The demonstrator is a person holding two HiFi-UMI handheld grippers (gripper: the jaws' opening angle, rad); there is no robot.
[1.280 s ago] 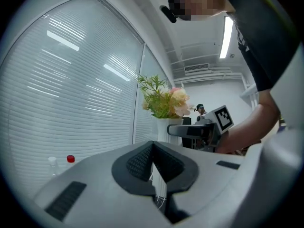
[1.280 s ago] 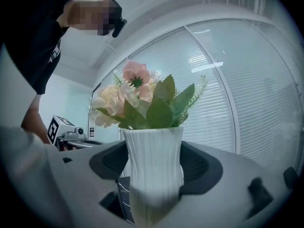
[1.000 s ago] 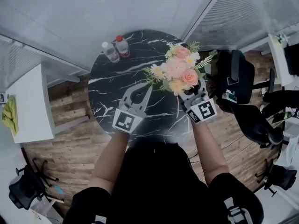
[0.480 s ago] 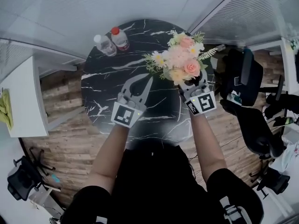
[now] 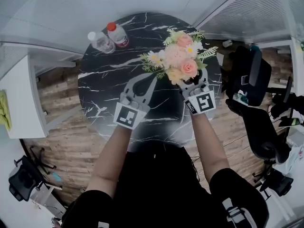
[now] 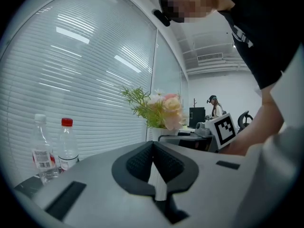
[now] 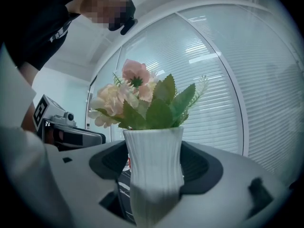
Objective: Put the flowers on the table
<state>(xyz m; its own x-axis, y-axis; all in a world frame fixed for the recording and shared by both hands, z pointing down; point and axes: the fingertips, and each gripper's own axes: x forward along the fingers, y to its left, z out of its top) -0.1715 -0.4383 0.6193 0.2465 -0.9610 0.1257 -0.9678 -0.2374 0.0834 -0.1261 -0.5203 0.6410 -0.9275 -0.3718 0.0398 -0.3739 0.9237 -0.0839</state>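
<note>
Jaws of the right gripper [image 5: 192, 83] squeeze the white vase [image 7: 154, 175], with the flowers [image 5: 178, 61] sticking up above it near the far right edge of the black table [image 5: 105, 93]. The left gripper [image 6: 153, 148] is pinched together with nothing in it, just left of the flowers

The left gripper [image 5: 152, 78] and the right gripper [image 5: 194, 82] share one build: a light grey moulded body. At the rear of each sits a cube faced with black-and-white square markers, the left cube [image 5: 128, 116] and the right cube [image 5: 202, 102]. The fingers [image 6: 138, 161] are lined with black pads of fine dotted texture. A dark rectangular recess [image 6: 65, 196] is set into the grey housing. The operator wears a black short-sleeved top [image 5: 156, 184] with white print on the sleeve [image 5: 233, 212].
</note>
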